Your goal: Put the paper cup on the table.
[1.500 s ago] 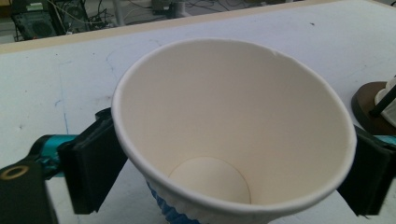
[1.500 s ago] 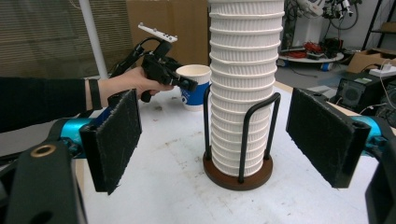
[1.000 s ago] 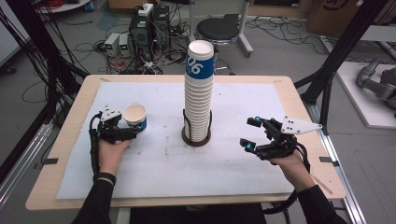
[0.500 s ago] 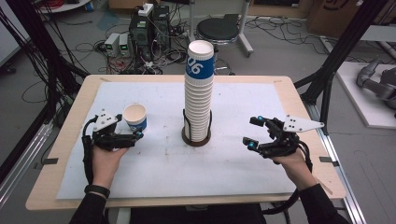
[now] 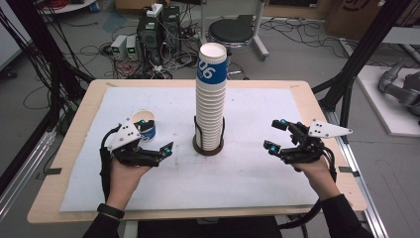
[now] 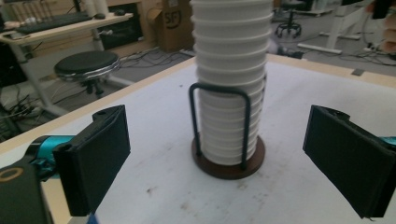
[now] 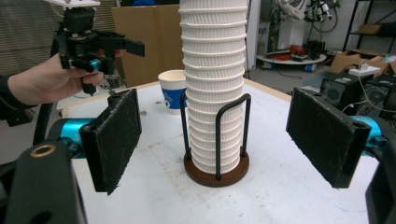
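One cup (image 5: pixel 144 125) off tall stack (image 5: pixel 210 99), standing alone on table (image 5: pixel 257 106); left gripper (image 5: pixel 157 148) jaws apart, empty; right gripper (image 5: pixel 276 135) likewise wide, empty; many cups left

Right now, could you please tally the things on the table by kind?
Cup stack in a holder: 1
Single cup standing apart: 1
Handheld grippers, left gripper and right gripper: 2
Total: 4

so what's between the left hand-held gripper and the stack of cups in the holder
Nothing: just bare white table cover between the left hand-held gripper and the stack of cups, seen in the high view and the left gripper view.
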{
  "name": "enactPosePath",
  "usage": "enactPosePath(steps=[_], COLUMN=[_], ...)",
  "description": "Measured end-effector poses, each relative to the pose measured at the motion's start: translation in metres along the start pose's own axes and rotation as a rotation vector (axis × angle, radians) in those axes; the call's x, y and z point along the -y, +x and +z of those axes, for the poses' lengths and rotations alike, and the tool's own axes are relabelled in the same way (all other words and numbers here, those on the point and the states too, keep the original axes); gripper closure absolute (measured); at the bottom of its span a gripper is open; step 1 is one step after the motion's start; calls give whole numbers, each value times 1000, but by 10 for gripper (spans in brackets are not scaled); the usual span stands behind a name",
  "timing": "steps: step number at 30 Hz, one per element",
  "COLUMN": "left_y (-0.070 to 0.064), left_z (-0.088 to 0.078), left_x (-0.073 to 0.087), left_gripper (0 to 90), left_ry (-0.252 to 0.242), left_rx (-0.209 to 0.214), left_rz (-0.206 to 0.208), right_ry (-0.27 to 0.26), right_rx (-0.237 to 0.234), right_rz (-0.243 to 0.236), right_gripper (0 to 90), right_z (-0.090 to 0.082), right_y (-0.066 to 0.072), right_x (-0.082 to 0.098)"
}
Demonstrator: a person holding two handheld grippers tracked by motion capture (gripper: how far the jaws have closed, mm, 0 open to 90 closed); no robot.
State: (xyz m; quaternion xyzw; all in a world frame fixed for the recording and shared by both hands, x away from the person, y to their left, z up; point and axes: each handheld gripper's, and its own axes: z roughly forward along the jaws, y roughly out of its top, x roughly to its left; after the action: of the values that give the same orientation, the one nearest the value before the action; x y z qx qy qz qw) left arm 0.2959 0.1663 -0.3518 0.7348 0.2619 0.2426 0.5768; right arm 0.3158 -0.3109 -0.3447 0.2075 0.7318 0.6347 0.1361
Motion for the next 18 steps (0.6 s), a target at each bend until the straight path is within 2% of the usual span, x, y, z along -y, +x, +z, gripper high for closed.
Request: enactPosePath(steps=[6,18], left_y=[-6,-6], left_z=[0,2], left_x=[-4,-4], left_gripper=[73,74], left_ry=[-24,-32], left_rx=[46,73], left_rz=[9,3], right_ry=[6,23], right_rx=[11,35], right_rz=[-15,-8], right_gripper=[185,185], right_z=[0,-2], right_y=[1,0], right_x=[-1,0])
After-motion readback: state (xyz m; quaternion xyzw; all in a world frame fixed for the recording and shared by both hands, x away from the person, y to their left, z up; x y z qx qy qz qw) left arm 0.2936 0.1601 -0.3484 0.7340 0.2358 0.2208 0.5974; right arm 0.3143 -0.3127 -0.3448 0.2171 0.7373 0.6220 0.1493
